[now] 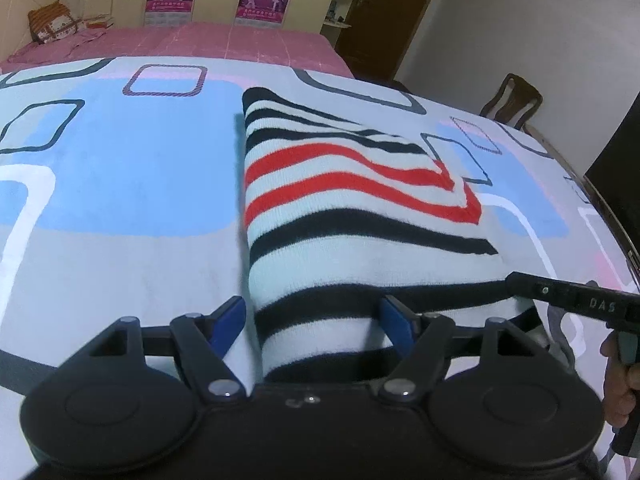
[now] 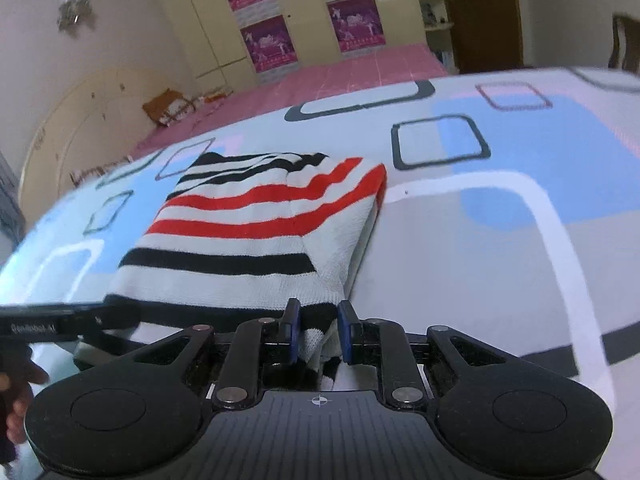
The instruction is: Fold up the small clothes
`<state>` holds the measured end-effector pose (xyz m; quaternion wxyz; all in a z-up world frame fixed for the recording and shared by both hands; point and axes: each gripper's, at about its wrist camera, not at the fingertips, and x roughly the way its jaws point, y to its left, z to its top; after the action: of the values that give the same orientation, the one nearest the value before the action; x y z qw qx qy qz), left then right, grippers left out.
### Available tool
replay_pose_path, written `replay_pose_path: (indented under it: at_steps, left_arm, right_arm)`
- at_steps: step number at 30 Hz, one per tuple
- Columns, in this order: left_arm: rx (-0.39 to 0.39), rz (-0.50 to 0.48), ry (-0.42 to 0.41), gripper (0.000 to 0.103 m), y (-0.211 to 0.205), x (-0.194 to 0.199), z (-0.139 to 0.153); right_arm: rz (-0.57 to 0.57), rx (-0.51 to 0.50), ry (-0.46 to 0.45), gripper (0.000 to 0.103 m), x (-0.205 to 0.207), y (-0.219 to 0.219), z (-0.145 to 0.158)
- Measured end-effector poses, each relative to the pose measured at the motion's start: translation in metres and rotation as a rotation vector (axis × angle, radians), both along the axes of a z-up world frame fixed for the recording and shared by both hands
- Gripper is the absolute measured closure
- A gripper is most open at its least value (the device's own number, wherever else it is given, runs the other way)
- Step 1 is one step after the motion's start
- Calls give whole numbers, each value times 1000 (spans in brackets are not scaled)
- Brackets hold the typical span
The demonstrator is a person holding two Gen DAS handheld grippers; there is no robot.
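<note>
A folded striped knit garment (image 1: 352, 200), white with black and red bands, lies on the patterned bedsheet (image 1: 132, 184). My left gripper (image 1: 314, 320) is open over its near left edge. The cloth runs between the two blue pads, and the left pad (image 1: 230, 320) stands clear of it. My right gripper (image 2: 319, 330) is shut on the garment's (image 2: 256, 232) near right corner, with a bunch of striped cloth pinched between its blue pads. In the left wrist view the right gripper's black finger (image 1: 560, 296) reaches in from the right at the garment's near edge.
The sheet (image 2: 500, 240) with blue patches and rounded squares covers the bed on all sides of the garment. Behind it lies a pink bedspread (image 1: 224, 42) with a striped pillow (image 1: 52, 24). Wardrobes with posters line the far wall. A wooden chair (image 1: 512, 100) stands at the right.
</note>
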<state>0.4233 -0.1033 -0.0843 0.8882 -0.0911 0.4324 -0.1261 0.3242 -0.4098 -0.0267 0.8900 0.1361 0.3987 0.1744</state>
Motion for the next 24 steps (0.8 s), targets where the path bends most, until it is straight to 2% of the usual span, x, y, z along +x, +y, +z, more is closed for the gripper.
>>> replay_pose_path:
  at_steps: [9,12,14,15,18,21,22,24]
  left_arm:
    - [15,25,10,25,-3,0,-2]
    - [26,37,6,20,-3,0,1]
    - [25,52,-8,8,-3,-1,5]
    - [21,60,-14,6,-2,1,7]
    - [-39,75,-12,4,6,12,12]
    - [-97,87,-9,5,15,29,16]
    - [-108,85,-11,7,16,34,17]
    - [-116,82,3,10,17,45,16]
  right_arm:
    - [12,-12,-9,84,-1,5,3]
    - [-26,63,-26,83,0,-7,10]
    - [-63,98,-33,62,4,-14,12]
    - [-66,117,-39,53,7,-16,13]
    - [-73,168,-6,53,22,-23,12]
    - [-94,260,78,55,42,-34,5]
    - [-95,286,97,69,48,-36,2]
    - [-91,297,121,77,56,-36,-1]
